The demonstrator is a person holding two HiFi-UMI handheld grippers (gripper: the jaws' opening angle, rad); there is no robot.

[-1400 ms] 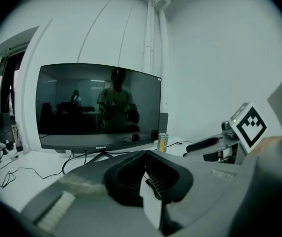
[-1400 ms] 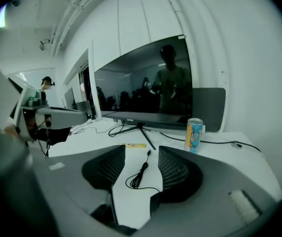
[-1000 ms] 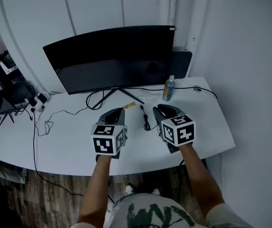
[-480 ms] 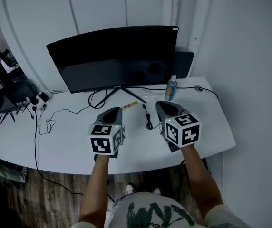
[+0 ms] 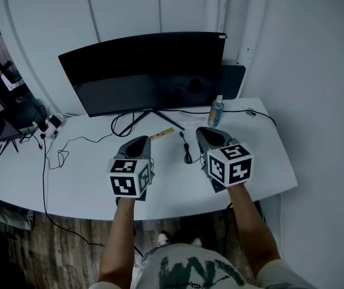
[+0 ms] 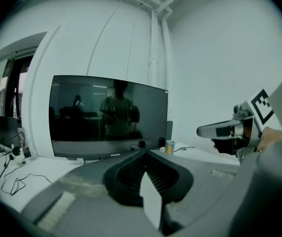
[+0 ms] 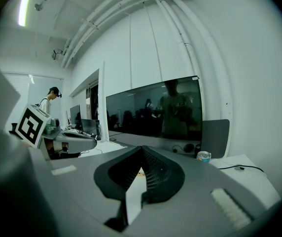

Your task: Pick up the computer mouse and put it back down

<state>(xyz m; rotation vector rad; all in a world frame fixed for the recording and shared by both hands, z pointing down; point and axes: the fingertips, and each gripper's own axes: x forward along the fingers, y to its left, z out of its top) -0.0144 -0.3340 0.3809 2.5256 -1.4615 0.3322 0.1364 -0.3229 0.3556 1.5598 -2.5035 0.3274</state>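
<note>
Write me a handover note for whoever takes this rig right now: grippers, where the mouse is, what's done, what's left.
Left gripper: shut and empty, held over the desk in front of the monitor.
Right gripper: shut and empty, beside the left one and nearer the can.
Mouse: not clearly identifiable. A dark rounded thing by the monitor's foot, near the can, may be it.
Done: nothing is held. These views do not show whether the mouse was already lifted and set back.
Left: probably find the mouse, open a gripper, lift it and put it back on the desk.
</note>
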